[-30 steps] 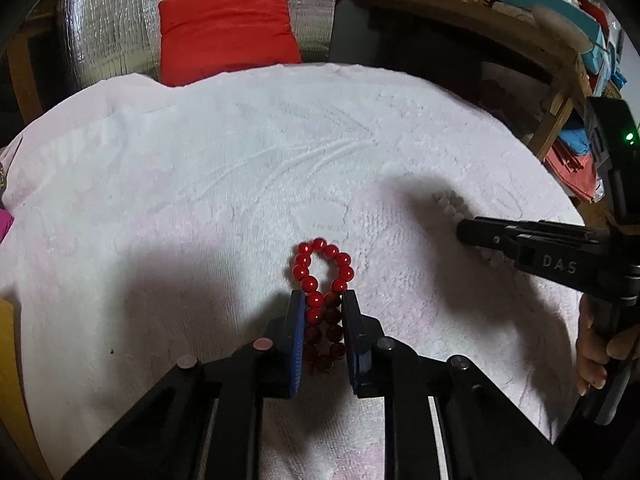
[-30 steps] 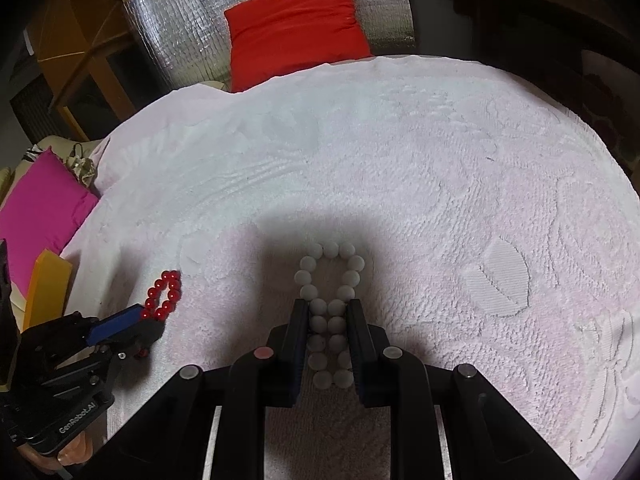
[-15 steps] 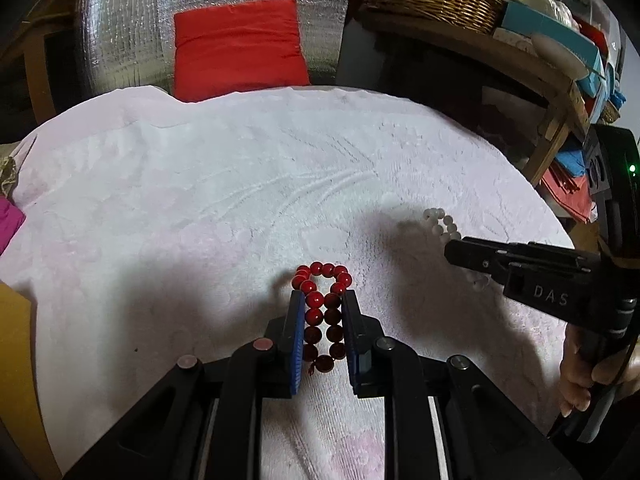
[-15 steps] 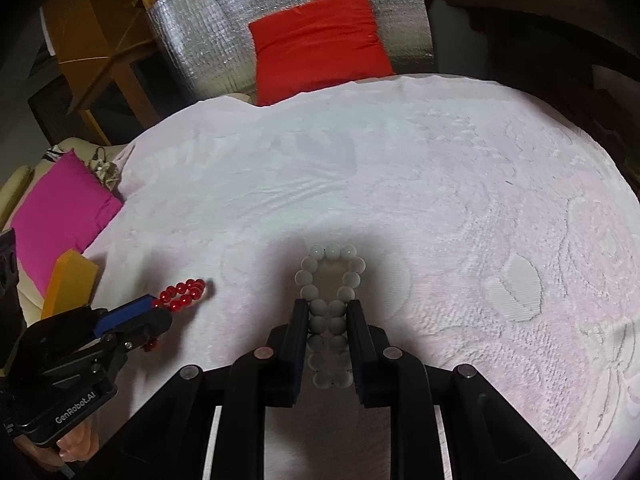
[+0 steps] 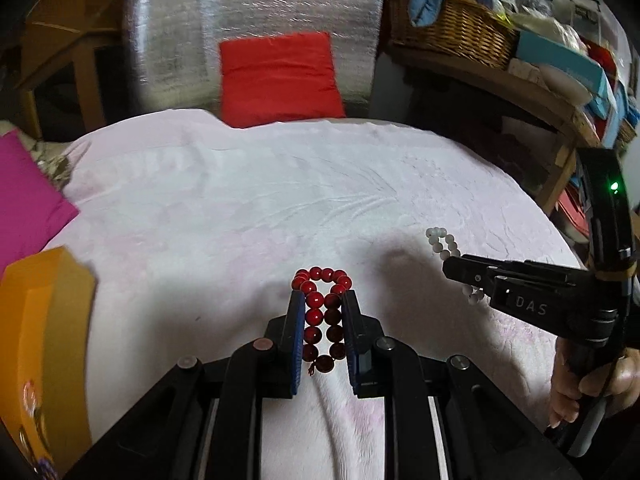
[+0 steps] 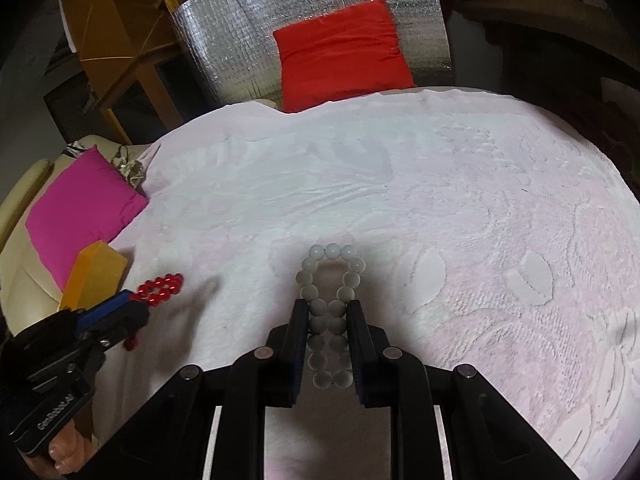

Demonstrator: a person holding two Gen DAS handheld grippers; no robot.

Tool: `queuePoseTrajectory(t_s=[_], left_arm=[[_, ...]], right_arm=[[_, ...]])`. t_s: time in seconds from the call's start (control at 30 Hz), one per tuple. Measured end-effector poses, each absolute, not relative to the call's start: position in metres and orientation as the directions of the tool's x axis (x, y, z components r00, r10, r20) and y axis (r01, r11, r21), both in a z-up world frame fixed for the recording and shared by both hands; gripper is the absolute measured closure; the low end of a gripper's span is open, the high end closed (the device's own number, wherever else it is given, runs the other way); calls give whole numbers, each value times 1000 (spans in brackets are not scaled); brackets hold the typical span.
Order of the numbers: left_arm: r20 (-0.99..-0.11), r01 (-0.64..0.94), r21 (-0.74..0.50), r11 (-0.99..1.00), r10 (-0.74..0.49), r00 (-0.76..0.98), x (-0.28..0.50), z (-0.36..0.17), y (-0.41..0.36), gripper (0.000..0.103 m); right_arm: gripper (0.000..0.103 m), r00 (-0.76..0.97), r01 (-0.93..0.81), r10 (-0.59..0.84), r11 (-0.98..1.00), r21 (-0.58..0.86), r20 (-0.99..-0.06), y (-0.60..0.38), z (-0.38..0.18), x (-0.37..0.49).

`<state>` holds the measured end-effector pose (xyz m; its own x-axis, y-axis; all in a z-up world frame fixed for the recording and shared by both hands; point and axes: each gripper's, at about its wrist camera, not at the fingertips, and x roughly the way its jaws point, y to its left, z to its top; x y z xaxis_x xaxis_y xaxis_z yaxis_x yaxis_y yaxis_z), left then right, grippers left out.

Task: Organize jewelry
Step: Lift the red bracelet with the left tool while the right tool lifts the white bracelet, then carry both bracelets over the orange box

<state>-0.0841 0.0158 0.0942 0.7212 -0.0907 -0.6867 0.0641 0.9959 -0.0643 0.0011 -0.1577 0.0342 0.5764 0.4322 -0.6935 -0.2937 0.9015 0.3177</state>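
Across the round table (image 6: pixel 460 184), a pale pink embossed cloth with leaf relief, wide and bare toward the far edge. Beyond that edge: silver quilted foil panel (image 5: pixel 256 28), red cushion (image 6: pixel 340 52). Wicker basket (image 5: pixel 452 28) on a wooden shelf at right; pink cushion (image 6: pixel 80 208) and orange box (image 5: pixel 44 340) at the left rim. Left hand-held gripper (image 5: pixel 322 300) closed on a red bead bracelet (image 5: pixel 320 312), its loop squeezed flat. Right hand-held gripper (image 6: pixel 328 308) closed likewise on a white bead bracelet (image 6: pixel 330 300). Both bracelets held clear above the cloth.
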Motion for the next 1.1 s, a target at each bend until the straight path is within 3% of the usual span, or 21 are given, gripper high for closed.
queuePoseTrajectory(t_s=[0.47,0.5,0.53,0.8,1.0,1.1], left_arm=[[-629,-93,-27,995,56,776,-158,136,71,84],[-622,-105,-26,994,66,781,-162,140,76,85],[-618,-114,-23,993,76,783,-165,143,81,99],[-590,-177,-34,984,123,798,-194,159,120,99],[-657,-160,-74,984,72,750,-193,136,132,99],[-741,-150,-95,984,31,671,-184,113,132,98]], right_arm=[[82,595,-345,448,892,292,-667,-118,42,-31],[82,595,-356,456,888,292,-662,-113,43,-34],[82,595,-366,462,884,290,-657,-109,45,-38],[82,573,-435,515,850,296,-637,-66,50,-73],[82,572,-428,508,854,294,-643,-60,50,-80],[82,593,-393,480,873,287,-647,-75,45,-75]])
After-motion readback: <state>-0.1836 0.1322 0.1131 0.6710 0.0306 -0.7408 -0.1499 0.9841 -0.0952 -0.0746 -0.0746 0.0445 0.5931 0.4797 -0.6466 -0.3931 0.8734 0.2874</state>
